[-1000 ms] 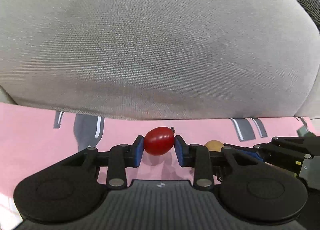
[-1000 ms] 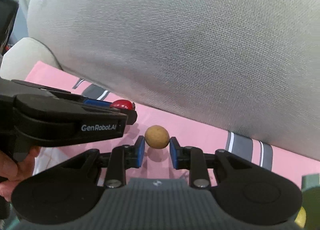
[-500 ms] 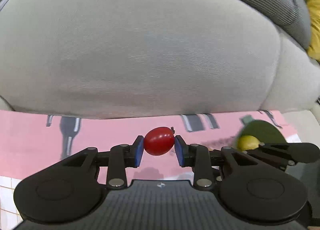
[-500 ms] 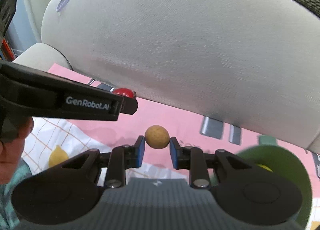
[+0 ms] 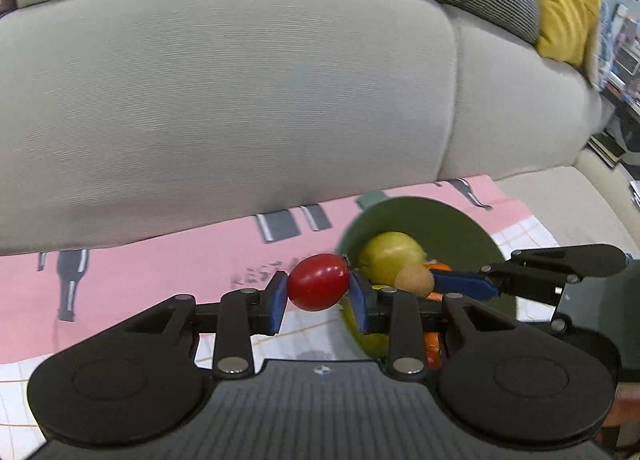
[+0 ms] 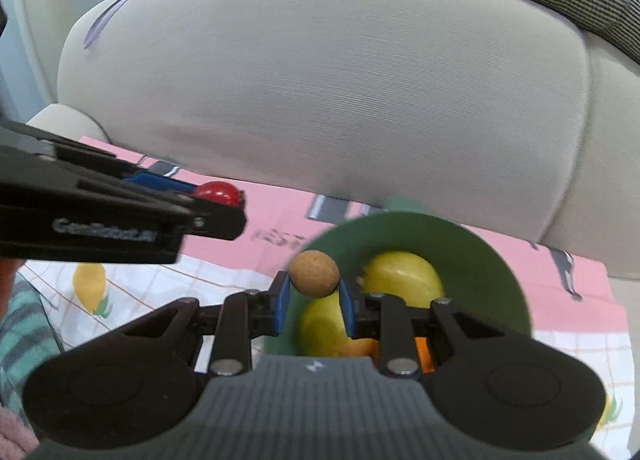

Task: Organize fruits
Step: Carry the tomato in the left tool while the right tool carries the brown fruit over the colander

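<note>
Pinched across its middle between the blue pads of the left gripper (image 5: 318, 292), a small red tomato (image 5: 318, 287) is carried clear of the cloth; the jaws are closed on it. It is judged light, smooth-skinned and soft, so only gentle pressure is called for: too much and the skin could split, too little and the glossy surface could slip. The present hold at the widest part looks sound. A small round brown fruit (image 6: 314, 274) is held in the same way by the right gripper (image 6: 314, 292), whose jaws are closed on its sides. Its skin looks matt and rough, so it is judged less slippery, and light as well.

Just ahead of and below the right jaws a green bowl (image 6: 500, 272) is seen, with two yellow-green fruits (image 6: 404, 274) and something orange (image 6: 424, 352) already in it. From the left wrist view the bowl lies to the right of the jaws and partly behind them. The right gripper reaches in from that side, close beside the left jaws, and is judged the main thing in the way if both fruits are brought to the bowl together. A pink cloth (image 5: 160, 280) lies beneath, and a grey sofa cushion (image 5: 220, 100) stands well beyond the jaws.
</note>
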{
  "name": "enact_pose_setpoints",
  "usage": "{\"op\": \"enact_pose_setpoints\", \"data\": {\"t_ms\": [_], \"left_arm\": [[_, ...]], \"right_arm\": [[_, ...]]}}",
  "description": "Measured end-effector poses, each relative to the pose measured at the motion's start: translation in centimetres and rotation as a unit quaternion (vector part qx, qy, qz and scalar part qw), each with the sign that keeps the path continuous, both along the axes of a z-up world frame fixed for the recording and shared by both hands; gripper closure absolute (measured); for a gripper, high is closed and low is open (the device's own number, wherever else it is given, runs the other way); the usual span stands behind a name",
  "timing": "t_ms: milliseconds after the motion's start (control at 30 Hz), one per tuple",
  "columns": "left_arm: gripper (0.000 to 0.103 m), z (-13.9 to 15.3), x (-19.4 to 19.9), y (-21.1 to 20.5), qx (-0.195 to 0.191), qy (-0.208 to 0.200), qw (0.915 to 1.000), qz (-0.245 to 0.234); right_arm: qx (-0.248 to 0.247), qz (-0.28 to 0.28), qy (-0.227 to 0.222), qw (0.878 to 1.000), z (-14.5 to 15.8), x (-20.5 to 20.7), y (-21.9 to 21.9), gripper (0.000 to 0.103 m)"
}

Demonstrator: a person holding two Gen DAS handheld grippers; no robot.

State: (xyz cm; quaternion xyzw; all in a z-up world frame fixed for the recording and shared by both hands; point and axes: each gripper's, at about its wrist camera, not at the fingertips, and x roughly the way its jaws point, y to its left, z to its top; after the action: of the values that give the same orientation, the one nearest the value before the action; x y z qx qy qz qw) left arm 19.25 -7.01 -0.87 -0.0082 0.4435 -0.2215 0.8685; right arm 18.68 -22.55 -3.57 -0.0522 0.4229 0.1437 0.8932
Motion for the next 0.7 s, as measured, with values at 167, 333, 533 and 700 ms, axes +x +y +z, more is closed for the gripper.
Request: {"op": "enact_pose_setpoints", "data": {"t_ms": [167, 333, 533, 700], "left_arm": [[0.066, -0.1, -0.4, -1.3, -0.006, 0.007, 0.9999, -0.011], [0.066, -0.5, -0.1, -2.5, -0.004, 0.015, 0.9997, -0.017], [0.066, -1.4, 0.3, -4.0, 0.008, 0.026, 0.9992, -0.028], [0.066, -2.2, 0.3, -5.6, 0.022, 0.032, 0.9980, -0.051]], "right_arm": [[-0.003, -0.023, 0.000, 1.000, -0.1, -1.1, -3.3, 0.080], [-0.011, -0.030, 0.004, 0.999, -0.6, -2.0, -6.2, 0.080], [-0.012, -0.023, 0.005, 1.000, -1.2, -2.3, -8.3, 0.080], [-0.026, -0.007, 0.007, 1.000, -1.9, -1.8, -8.5, 0.080]]}}
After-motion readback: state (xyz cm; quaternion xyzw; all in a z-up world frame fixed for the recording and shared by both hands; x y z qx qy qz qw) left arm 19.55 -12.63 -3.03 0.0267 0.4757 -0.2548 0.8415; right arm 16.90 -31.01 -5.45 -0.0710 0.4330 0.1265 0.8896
